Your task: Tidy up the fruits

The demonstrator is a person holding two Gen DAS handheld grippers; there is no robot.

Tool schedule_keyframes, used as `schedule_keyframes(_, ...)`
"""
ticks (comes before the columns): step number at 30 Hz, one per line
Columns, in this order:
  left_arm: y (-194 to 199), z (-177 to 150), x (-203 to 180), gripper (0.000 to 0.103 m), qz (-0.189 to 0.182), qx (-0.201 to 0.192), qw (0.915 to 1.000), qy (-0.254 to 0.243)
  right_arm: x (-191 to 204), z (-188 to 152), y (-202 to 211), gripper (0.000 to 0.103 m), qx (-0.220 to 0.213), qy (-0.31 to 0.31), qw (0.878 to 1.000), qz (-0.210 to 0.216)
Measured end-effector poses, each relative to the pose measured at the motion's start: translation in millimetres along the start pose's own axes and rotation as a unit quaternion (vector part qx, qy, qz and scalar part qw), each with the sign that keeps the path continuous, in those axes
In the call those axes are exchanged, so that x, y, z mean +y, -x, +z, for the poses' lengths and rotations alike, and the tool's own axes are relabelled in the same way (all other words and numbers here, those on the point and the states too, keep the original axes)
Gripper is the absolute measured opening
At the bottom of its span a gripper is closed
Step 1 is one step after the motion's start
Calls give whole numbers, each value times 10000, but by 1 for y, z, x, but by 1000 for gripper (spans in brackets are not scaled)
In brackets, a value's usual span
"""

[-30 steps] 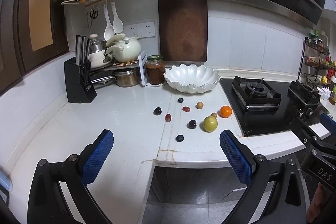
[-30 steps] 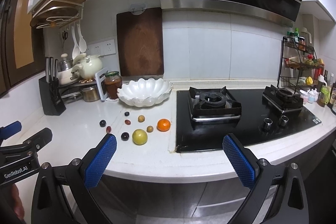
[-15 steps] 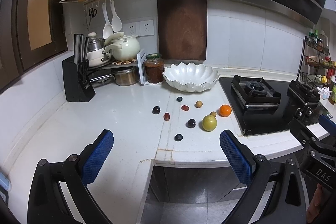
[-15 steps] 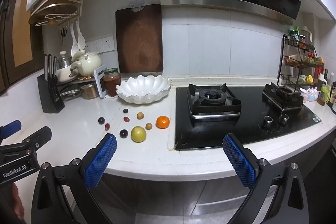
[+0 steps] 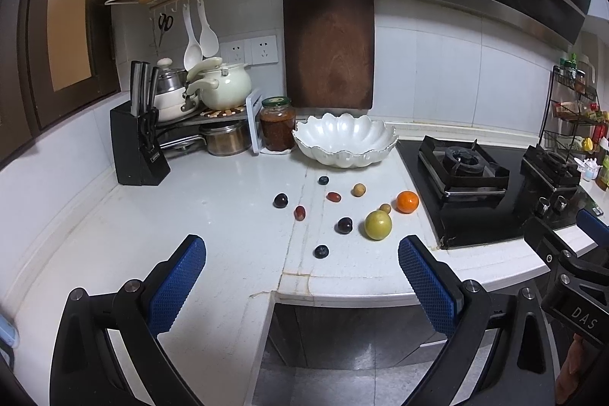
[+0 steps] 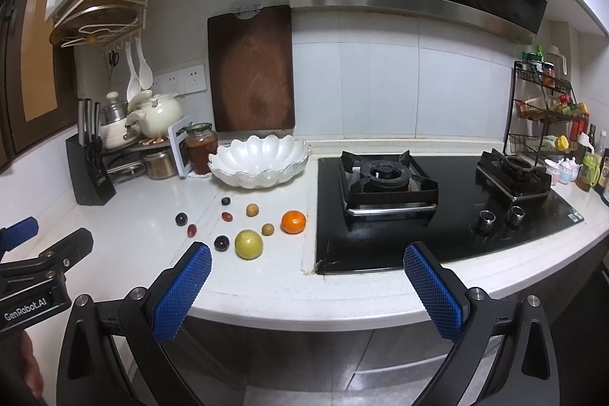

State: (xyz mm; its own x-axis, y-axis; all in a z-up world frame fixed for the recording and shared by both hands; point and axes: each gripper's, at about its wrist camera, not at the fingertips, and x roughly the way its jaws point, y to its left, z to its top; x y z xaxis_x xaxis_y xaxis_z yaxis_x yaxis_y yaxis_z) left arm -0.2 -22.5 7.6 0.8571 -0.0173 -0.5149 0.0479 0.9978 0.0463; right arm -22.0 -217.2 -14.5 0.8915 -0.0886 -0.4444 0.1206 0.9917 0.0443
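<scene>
Change since earlier: both cameras sit slightly nearer the worktop [image 5: 213,215]; the fruits have kept their spots, and neither tool has touched one.
Left hand-held gripper [image 5: 300,276]: released, blue pads wide apart and empty, hanging off the front edge of the worktop, aimed toward 12 o'clock at the scattered fruit.
Right hand-held gripper [image 6: 306,278]: likewise released and empty, off the front edge, its left pad near the dark plum [image 6: 221,242].
Fruits: loose on the worktop at 6 o'clock from the white scalloped bowl [image 5: 344,143], all apart from it; a green-yellow apple [image 5: 378,224], an orange mandarin [image 5: 407,201] closest to the gas hob [image 5: 462,170], and small dark and red pieces spread to 9 o'clock of them.
Bowl: shows no fruit inside, set at the back, probably the collecting place.
Why held so: wide jaws suit an approach to round fruit, which can roll if nudged.
Stage: judged the very start, no fruit gathered.
Next move calls for: centring the pads either side of one fruit before closing.
</scene>
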Motion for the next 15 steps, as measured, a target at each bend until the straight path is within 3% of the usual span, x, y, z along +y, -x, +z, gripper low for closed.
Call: schedule_keyframes(15,-22,-2,-15,103,81,192,9997,111,-11,1,-21,102,146,71,9997,200)
